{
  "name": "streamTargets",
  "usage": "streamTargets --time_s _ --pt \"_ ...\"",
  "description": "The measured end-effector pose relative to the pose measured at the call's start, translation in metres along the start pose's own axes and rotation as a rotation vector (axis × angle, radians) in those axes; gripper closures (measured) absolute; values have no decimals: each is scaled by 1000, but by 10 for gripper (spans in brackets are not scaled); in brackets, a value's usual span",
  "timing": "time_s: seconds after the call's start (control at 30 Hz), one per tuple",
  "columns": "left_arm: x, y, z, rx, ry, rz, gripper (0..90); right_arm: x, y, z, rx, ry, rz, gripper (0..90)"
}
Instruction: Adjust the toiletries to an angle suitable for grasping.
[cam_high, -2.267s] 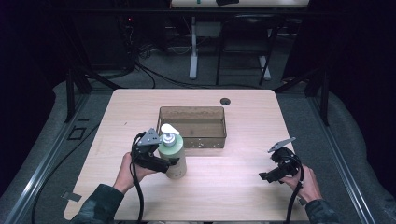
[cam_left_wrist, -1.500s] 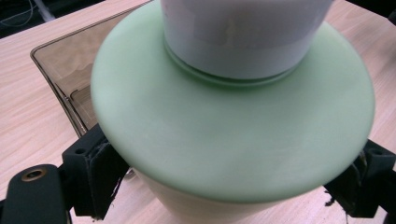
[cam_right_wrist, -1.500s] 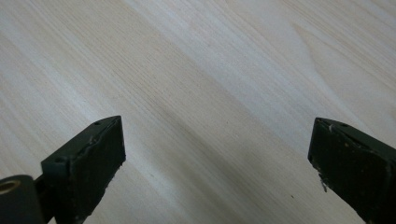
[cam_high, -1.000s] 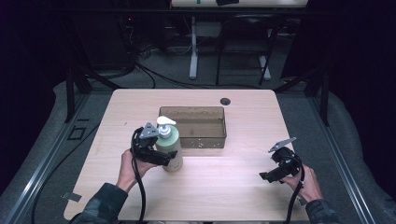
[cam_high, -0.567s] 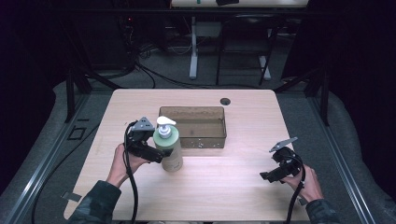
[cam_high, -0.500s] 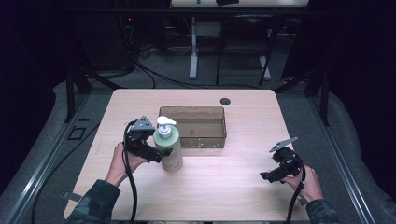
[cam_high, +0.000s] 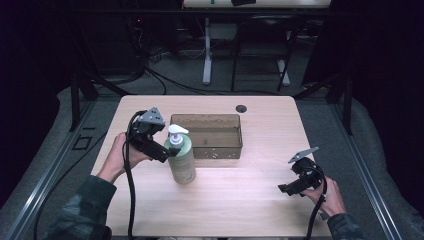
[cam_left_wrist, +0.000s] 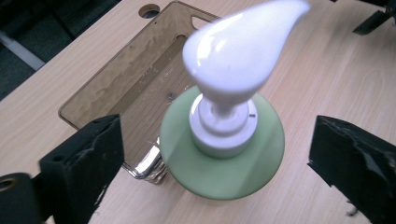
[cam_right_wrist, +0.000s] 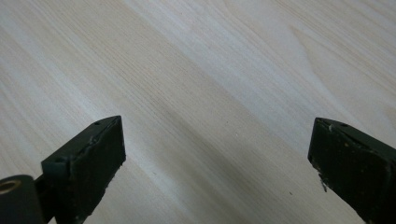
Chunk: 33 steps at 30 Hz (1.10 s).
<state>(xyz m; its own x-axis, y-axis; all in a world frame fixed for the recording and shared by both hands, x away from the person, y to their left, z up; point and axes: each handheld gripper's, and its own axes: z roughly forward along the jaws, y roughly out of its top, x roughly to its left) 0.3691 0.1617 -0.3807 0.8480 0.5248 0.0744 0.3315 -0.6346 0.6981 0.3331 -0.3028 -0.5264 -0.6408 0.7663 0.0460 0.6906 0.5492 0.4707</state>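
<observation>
My left gripper (cam_left_wrist: 212, 154) hangs above the pump bottle (cam_high: 181, 159), jaws spread wide, one on each side of the green shoulder and touching nothing. Bottle stands upright on the table (cam_high: 250, 200), just in front of the brown tray (cam_high: 206, 135), near its front left corner; in the left gripper view the bottle's shoulder overlaps the tray's corner, so they sit very close, contact not resolvable. White pump head (cam_left_wrist: 243, 51) points away toward the far right of that view, blurred. Handling, as I judge it: rigid plastic body, smooth and likely slick, some liquid weight low down, tall and narrow enough to tip if nudged high. The pump head is a poor hold — it can depress or swivel. Better purchase is the round body below the shoulder, jaws squared across its widest part, or the white collar (cam_left_wrist: 224, 135) under the pump if lifting straight up. Round wall means the pads meet it on narrow lines; expect rotation in the grip. My right gripper (cam_right_wrist: 217, 172) sits well apart at the right front of the table, jaws spread, over bare wood.
</observation>
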Motion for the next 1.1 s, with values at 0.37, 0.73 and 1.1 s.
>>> streamTargets --time_s 0.37,0.73,1.1 --pt "3 34 -6 14 -32 86 305 0 0 -1 -3 1 -2 40" --pt "-1 42 -4 73 -28 153 539 0 0 -1 -6 1 -6 46" --pt "3 44 -6 107 -59 162 594 0 0 1 5 -7 -15 46"
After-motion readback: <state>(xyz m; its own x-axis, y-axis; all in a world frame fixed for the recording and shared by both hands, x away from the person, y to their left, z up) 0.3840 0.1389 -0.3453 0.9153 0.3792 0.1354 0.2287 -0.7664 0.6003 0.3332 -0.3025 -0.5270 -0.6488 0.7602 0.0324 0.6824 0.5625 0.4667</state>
